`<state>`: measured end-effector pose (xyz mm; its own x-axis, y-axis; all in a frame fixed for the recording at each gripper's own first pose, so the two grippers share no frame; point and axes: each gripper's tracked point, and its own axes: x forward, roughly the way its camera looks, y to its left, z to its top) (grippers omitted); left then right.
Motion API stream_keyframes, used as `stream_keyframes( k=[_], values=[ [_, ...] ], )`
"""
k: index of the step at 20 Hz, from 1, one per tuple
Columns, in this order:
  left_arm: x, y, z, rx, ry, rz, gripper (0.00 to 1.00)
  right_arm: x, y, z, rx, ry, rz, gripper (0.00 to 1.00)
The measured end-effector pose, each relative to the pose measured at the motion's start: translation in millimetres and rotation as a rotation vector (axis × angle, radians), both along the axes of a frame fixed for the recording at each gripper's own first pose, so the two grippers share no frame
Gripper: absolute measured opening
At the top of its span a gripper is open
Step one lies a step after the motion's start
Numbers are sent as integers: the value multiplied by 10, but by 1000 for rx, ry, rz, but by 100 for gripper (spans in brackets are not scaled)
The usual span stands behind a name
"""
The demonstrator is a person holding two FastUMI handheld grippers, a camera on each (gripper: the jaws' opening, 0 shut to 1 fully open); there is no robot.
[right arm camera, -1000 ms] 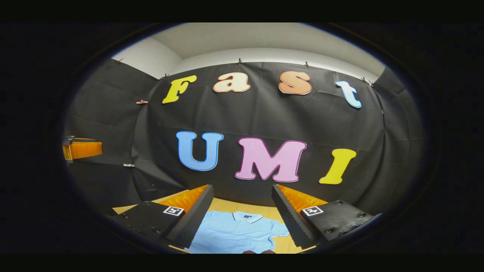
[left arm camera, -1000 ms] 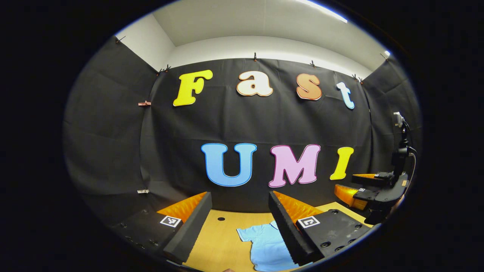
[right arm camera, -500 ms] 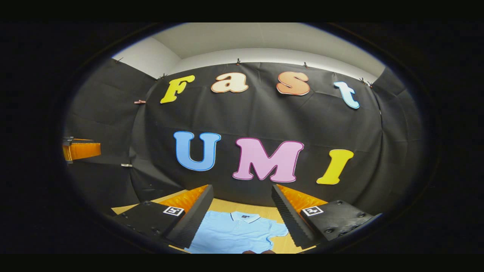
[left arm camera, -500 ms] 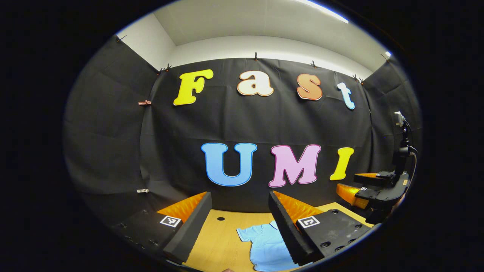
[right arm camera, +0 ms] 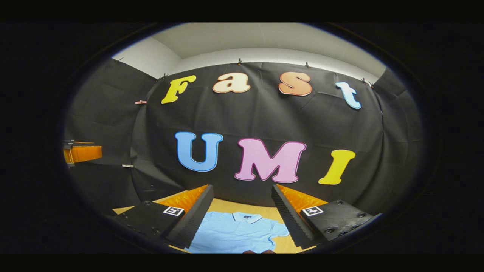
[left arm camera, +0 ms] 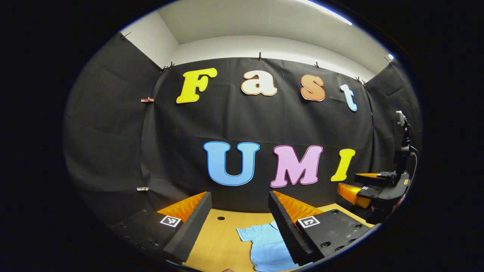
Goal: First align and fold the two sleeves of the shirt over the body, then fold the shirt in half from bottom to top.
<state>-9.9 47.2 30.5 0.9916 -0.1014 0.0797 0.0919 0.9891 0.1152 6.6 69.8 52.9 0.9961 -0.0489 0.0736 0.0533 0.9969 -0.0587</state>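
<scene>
Writing: the shirt (right arm camera: 236, 234) has a small dark tag inside the collar, too small to read; each hand-held gripper carries a square black-and-white marker on its finger mounts, no legible words.
Shirt: light blue polo with a white-trimmed collar, lying flat on the wooden surface (left arm camera: 219, 241), sleeves spread out, collar toward the booth wall.
Left hand-held gripper (left arm camera: 238, 226): fingers spread wide, holding nothing — raised above the surface, with one sleeve and part of the shirt body seen between and under its fingers in the left gripper view.
Right hand-held gripper (right arm camera: 242, 221): fingers spread wide, holding nothing — raised over the shirt, whose collar lies between the fingers in the right gripper view.
Other gripper seen afar: the right one appears at the right edge of the left gripper view, the left one at the left edge of the right gripper view.
Change from earlier: almost none — the shirt lies as before, both grippers remain open; the left gripper view has shifted slightly.
</scene>
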Motion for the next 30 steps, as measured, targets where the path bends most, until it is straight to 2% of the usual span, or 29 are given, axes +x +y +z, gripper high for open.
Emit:
stream_keyframes(
  k=[1,2,5,6,7,9,13,14,17,21,23,25,27,28,29,30],
  values=[
    [-8,21,-8,-3,-1,0,91,9,8,-38,11,13,4,97],
    [-15,32,-8,-9,-2,-1,96,11,15,-68,30,24,8,97],
    [-20,102,-38,-28,3,-19,91,31,-107,-94,64,48,-19,97],
    [-1,123,-52,-26,10,-28,100,53,-162,-124,61,65,-31,97],
    [42,144,-91,-23,20,-38,96,65,-209,-185,59,96,-34,96],
    [152,131,-195,-17,53,-66,96,68,-318,-267,56,145,-51,97],
    [361,-43,-393,0,96,-155,96,21,-631,-438,69,213,-135,97],
    [404,-120,-431,1,102,-188,96,-1,-704,-437,72,213,-156,99],
    [544,-303,-506,-11,128,-281,96,-89,-1016,-497,89,245,-242,97],
    [684,-425,-628,-17,154,-375,96,-217,-1408,-588,124,310,-305,97],
    [722,-433,-735,7,180,-389,96,-192,-1595,-778,163,386,-317,97],
    [765,-462,-790,49,178,-396,96,-7,-1706,-942,200,437,-294,97],
    [876,-413,-747,85,119,-356,96,263,-1888,-1182,188,484,-292,97],
    [972,-375,-733,71,101,-312,96,406,-2004,-1321,185,509,-305,97],
    [1048,-356,-808,48,129,-271,96,555,-2123,-1454,190,529,-317,97],
    [1084,-383,-885,32,161,-264,96,726,-2212,-1576,201,537,-316,97]
  ],
)
